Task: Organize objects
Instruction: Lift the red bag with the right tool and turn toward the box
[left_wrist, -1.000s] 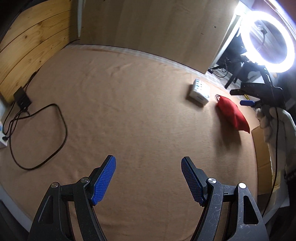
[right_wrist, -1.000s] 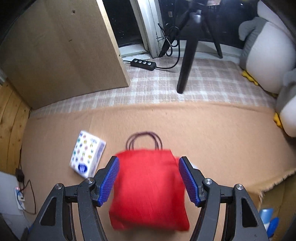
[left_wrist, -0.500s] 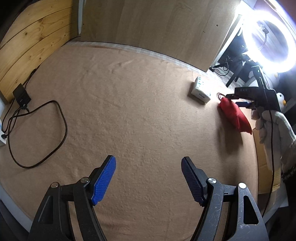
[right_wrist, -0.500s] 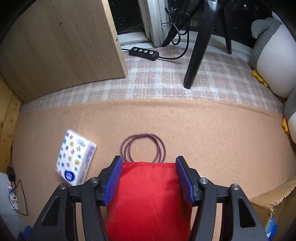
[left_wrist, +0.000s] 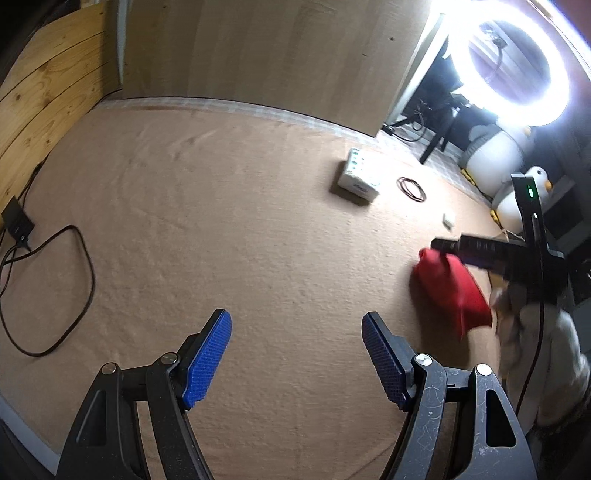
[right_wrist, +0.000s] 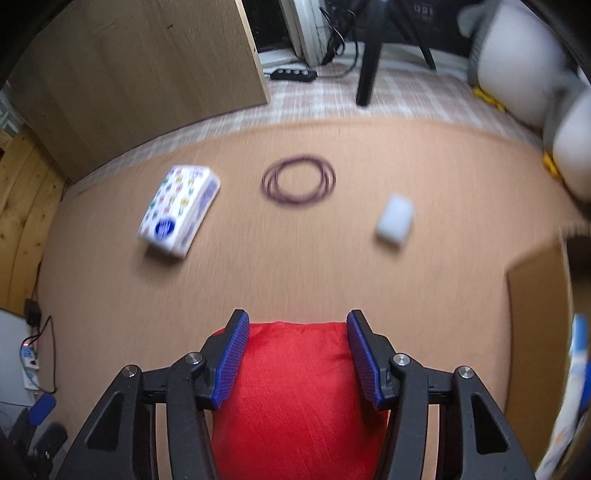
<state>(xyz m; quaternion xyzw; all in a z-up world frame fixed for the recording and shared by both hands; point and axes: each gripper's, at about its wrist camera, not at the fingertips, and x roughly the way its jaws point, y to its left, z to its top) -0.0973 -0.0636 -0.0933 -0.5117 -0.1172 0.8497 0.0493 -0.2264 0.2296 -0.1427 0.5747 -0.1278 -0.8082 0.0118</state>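
— Red fabric between the blue pads: the right gripper (right_wrist: 297, 356) has the red pouch (right_wrist: 295, 398) clamped on both sides, lifted off the tan blanket (right_wrist: 295, 266).

— And the other claw?

— The left gripper (left_wrist: 297, 360) stands wide with nothing in it, over bare blanket.

— What lies ahead of the pouch?

— A white tissue pack (right_wrist: 179, 210) with coloured dots (blurred), a loop of purple bands (right_wrist: 299, 182) beside it, and a small white block (right_wrist: 394, 218), all well apart from the pouch.
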